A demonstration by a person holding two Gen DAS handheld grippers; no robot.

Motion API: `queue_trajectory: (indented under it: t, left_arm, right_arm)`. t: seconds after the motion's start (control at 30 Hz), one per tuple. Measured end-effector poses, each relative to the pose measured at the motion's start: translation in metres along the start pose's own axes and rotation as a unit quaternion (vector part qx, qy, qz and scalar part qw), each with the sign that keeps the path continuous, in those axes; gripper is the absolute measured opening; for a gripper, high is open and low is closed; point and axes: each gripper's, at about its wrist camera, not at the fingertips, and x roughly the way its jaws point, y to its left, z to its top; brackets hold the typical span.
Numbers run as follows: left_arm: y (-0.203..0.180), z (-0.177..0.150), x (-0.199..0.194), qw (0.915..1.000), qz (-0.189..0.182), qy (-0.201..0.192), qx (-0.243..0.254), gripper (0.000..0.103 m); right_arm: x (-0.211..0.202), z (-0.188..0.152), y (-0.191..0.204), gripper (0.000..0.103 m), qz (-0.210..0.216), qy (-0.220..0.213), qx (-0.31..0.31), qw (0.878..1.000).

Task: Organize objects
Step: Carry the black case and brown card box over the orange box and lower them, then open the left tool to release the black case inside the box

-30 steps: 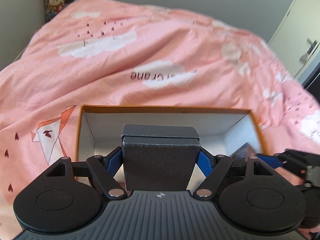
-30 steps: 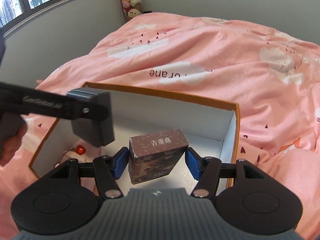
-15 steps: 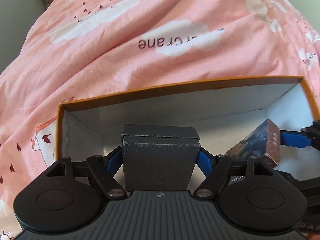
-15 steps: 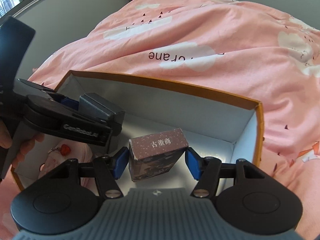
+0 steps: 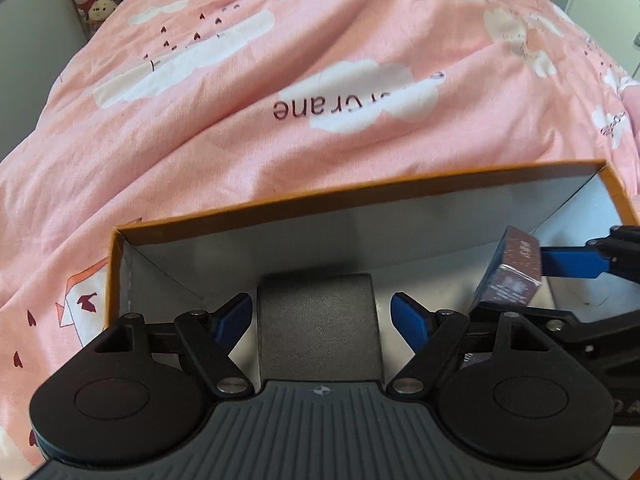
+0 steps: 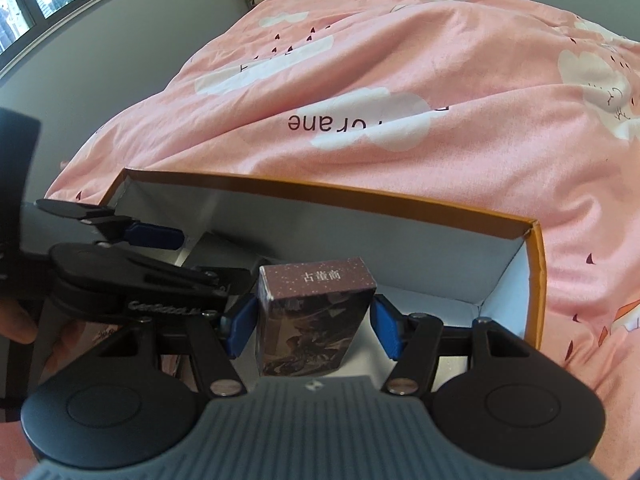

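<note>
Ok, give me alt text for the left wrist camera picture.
The left gripper, jaws open, has a dark grey box between its pads inside an orange-rimmed cardboard box on a pink bedspread. At right, the right gripper holds a small brown box.

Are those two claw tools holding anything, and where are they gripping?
The right gripper clamps the printed box by its two sides. The left gripper has just opened, releasing the dark box.
</note>
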Motion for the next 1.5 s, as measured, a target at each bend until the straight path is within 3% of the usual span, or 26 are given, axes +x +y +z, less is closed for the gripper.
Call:
queue_trajectory:
  t: [0.1, 0.3, 0.43, 0.67, 0.87, 1.07, 1.2, 1.33, 1.5]
  left_arm:
    - [0.002, 0.000, -0.015, 0.9995, -0.005, -0.030, 0.001, 0.087]
    - [0.032, -0.006, -0.059, 0.9938, -0.030, -0.096, -0.046, 0.087]
    - [0.048, -0.011, -0.072, 0.9892, 0.002, -0.133, -0.061, 0.087]
    - [0.072, -0.026, -0.066, 0.9895, 0.010, -0.116, -0.086, 0.084]
    - [0.074, -0.038, -0.057, 0.9928, 0.006, -0.092, -0.077, 0.075]
    - [0.072, -0.043, -0.054, 0.9946, 0.012, -0.081, -0.065, 0.054]
    - [0.073, -0.046, -0.052, 0.9956, 0.013, -0.070, -0.062, 0.035]
    - [0.072, -0.047, -0.052, 0.9959, 0.015, -0.069, -0.057, 0.023]
    - [0.071, -0.047, -0.055, 0.9960, 0.012, -0.069, -0.055, 0.021]
  right_arm:
    - [0.002, 0.003, -0.001, 0.063, -0.001, 0.001, 0.011, 1.000]
    - [0.010, 0.013, -0.005, 0.064, -0.007, 0.012, 0.048, 0.999]
    - [0.018, 0.020, 0.000, 0.063, -0.013, 0.027, 0.062, 0.998]
    - [0.053, 0.024, 0.004, 0.063, -0.029, 0.076, 0.094, 0.992]
    - [0.061, 0.025, 0.004, 0.061, -0.024, 0.067, 0.125, 0.990]
    - [0.055, 0.024, 0.007, 0.061, -0.023, 0.074, 0.114, 0.990]
    - [0.046, 0.013, 0.000, 0.046, -0.021, 0.081, 0.130, 0.988]
    - [0.046, 0.002, -0.006, 0.028, -0.014, 0.091, 0.142, 0.986]
    - [0.051, -0.001, -0.005, 0.023, -0.002, 0.087, 0.164, 0.983]
